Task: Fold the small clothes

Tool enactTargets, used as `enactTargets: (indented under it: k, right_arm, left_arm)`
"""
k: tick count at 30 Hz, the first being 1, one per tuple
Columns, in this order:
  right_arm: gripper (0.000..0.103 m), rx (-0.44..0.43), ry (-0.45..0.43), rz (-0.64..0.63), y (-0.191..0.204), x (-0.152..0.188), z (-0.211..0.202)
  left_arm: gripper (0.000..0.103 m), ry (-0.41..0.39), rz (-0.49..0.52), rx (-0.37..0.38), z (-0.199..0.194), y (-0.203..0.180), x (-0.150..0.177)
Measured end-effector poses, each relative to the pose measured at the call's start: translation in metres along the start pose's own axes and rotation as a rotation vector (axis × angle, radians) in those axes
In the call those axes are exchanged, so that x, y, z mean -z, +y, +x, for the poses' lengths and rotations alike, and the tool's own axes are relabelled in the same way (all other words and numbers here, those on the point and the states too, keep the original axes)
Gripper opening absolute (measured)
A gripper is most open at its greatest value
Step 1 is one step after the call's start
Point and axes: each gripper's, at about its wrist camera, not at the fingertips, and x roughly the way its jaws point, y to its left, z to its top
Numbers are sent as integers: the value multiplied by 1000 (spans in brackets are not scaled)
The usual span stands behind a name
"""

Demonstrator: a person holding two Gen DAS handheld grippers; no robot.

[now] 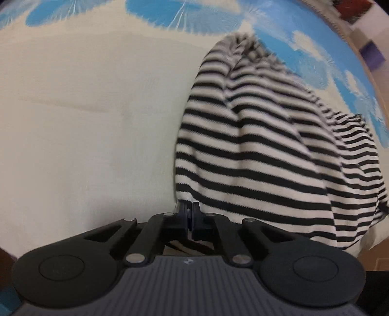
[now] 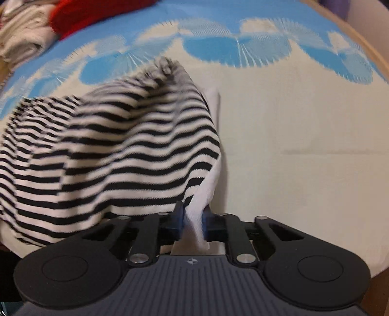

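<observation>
A black-and-white striped garment (image 1: 257, 150) hangs bunched over a cream cloth with blue flower prints (image 1: 85, 121). My left gripper (image 1: 189, 209) is shut on the garment's near left edge. In the right wrist view the same striped garment (image 2: 116, 150) spreads to the left, with a white hem or lining (image 2: 209, 184) along its right edge. My right gripper (image 2: 193, 214) is shut on that white edge. The garment is lifted and blurred from motion, so its far end is hard to make out.
The cream and blue cloth (image 2: 304, 145) covers the work surface. A pile of other clothes, red (image 2: 97, 12) and beige (image 2: 26, 34), lies at the far left in the right wrist view. A wooden rim (image 2: 372, 56) borders the right side.
</observation>
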Motion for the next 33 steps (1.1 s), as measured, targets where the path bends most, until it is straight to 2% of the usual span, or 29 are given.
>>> enactTargets:
  k: [2, 4, 6, 8, 10, 12, 14, 16, 18, 20, 21, 22, 24, 25, 26, 27, 28, 29, 31, 33]
  right_arm:
    - [11, -28, -91, 35, -8, -5, -23]
    - [11, -72, -167, 137, -28, -6, -47]
    - [11, -70, -183, 168, -42, -2, -58]
    - [10, -33, -130, 144, -45, 4, -53]
    - [10, -1, -36, 126, -47, 10, -38]
    - [10, 21, 81, 126, -47, 15, -17]
    - [14, 58, 134, 112, -44, 14, -5]
    - [18, 93, 109, 101, -39, 10, -7]
    - [21, 179, 31, 65, -29, 8, -19]
    - [23, 276, -68, -10, -17, 6, -32]
    - [23, 272, -102, -20, -13, 5, -34]
    - [23, 217, -129, -10, -12, 1, -37]
    - [24, 35, -135, 17, -8, -2, -37]
    - [24, -39, -110, 9, -3, -4, -32]
    - [27, -73, -72, -19, 4, -4, -23]
    - [30, -68, -30, -53, 13, -4, -14]
    - [35, -28, 41, -98, 20, -2, 2]
    - [36, 19, 99, -130, 22, 1, 14]
    - [36, 93, 159, -158, 24, 3, 30]
    - [36, 88, 125, -109, 22, -8, 24]
  left_arm:
    - [2, -80, -3, 0, -18, 7, 1]
    - [2, -153, -18, 15, -36, 16, 5]
    - [1, -187, -28, 31, -48, 27, 10]
    - [1, -155, -31, -10, -45, 35, 14]
    - [1, -68, -25, -23, -29, 36, 18]
    - [1, -26, 47, -47, -20, 23, 18]
    - [4, -28, 95, -59, -20, 11, 16]
    - [16, -89, 106, -84, -28, 3, 11]
    - [24, -173, 99, -67, -41, -3, 8]
    - [25, -221, 85, 18, -51, -9, 6]
    - [25, -222, 83, 73, -51, -13, 4]
    - [25, -203, 92, 126, -48, -21, 3]
    - [28, -143, 149, 190, -37, -38, 2]
    - [32, -107, 200, 187, -28, -49, 2]
    - [35, -73, 245, 155, -18, -58, 2]
    - [38, -31, 286, 96, -6, -66, 5]
    - [38, 17, 310, 32, 8, -70, 5]
    - [38, 55, 309, 0, 17, -70, 4]
    - [38, 54, 259, 27, 15, -66, -4]
    - [39, -20, 184, 89, -1, -56, -14]
